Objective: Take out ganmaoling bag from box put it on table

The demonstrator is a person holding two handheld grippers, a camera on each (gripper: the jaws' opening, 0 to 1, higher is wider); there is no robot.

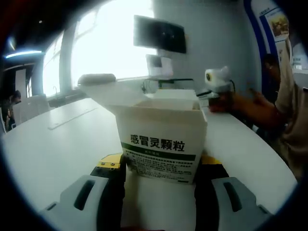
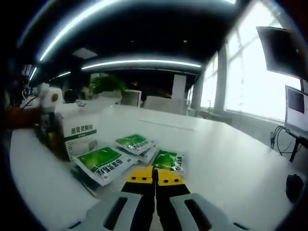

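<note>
Left gripper view puts a white cardboard medicine box with green Chinese lettering (image 1: 161, 144) at the centre of the frame, upright on the white table (image 1: 57, 139), its top flap folded back toward the upper left so the mouth stands open. The left gripper (image 1: 161, 168) grasps this box: its yellow-tipped black jaws press against the box's two lower sides. At the right edge of the frame a person's hand (image 1: 231, 103) holds the other tool, with a sleeve and body behind it. A dark wall monitor (image 1: 160, 33) hangs in the upper middle, beside bright windows.

Right gripper view looks across the same table (image 2: 221, 149). The right gripper (image 2: 155, 177) sits at the bottom centre, its yellow-tipped jaws clenched together with nothing between them. Just beyond the tips, several green-and-white ganmaoling sachets lie flat on the tabletop: a large one (image 2: 103, 162) at lower left, a small stack (image 2: 136, 144) at centre, and another (image 2: 169, 161) nearest the jaw tips. The box (image 2: 79, 134) stands in the left of the frame, just behind the sachets, with the left gripper (image 2: 48, 113) around it. A green potted plant (image 2: 107, 84) shows at upper left.
</note>
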